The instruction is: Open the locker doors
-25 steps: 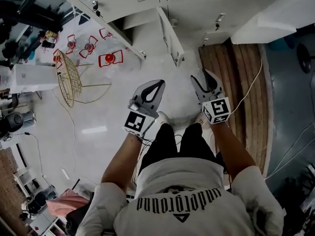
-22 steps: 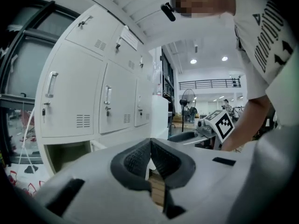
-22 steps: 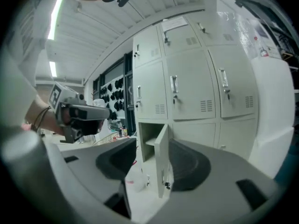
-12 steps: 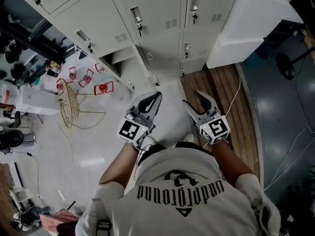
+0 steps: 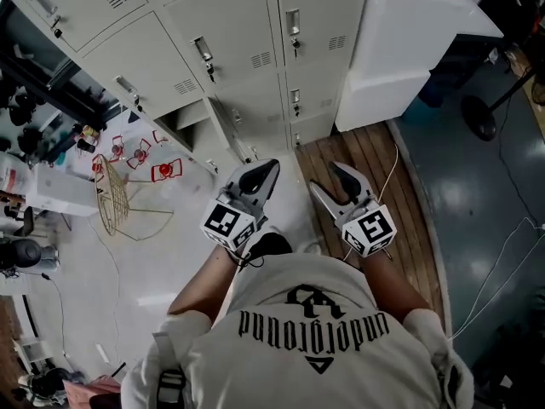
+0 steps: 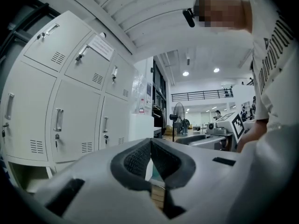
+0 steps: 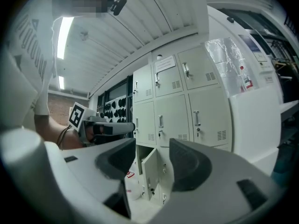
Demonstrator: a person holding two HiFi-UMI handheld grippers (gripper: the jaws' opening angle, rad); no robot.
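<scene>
A bank of pale grey lockers (image 5: 247, 49) fills the top of the head view, most doors shut, each with a handle and a lock. One lower door (image 5: 228, 130) stands open beside its empty compartment (image 5: 186, 116); the right gripper view shows that open door (image 7: 150, 171) too. My left gripper (image 5: 269, 169) is held level short of the lockers, its jaws meeting at the tips (image 6: 150, 142) with nothing in them. My right gripper (image 5: 324, 177) hovers beside it, jaws apart (image 7: 152, 150) and empty. Neither touches a locker. Shut doors (image 6: 58, 120) lie ahead to the left.
A tall white cabinet (image 5: 400, 49) stands right of the lockers. Wooden planking (image 5: 383, 177) covers the floor below my right gripper. A wire chair (image 5: 111, 194) and red-framed items (image 5: 166, 170) sit on the floor at left. A fan base (image 5: 481, 126) is at far right.
Both grippers have risen and come closer to the lockers. The head view has tilted up, so upper rows of shut doors and the white cabinet now show.
</scene>
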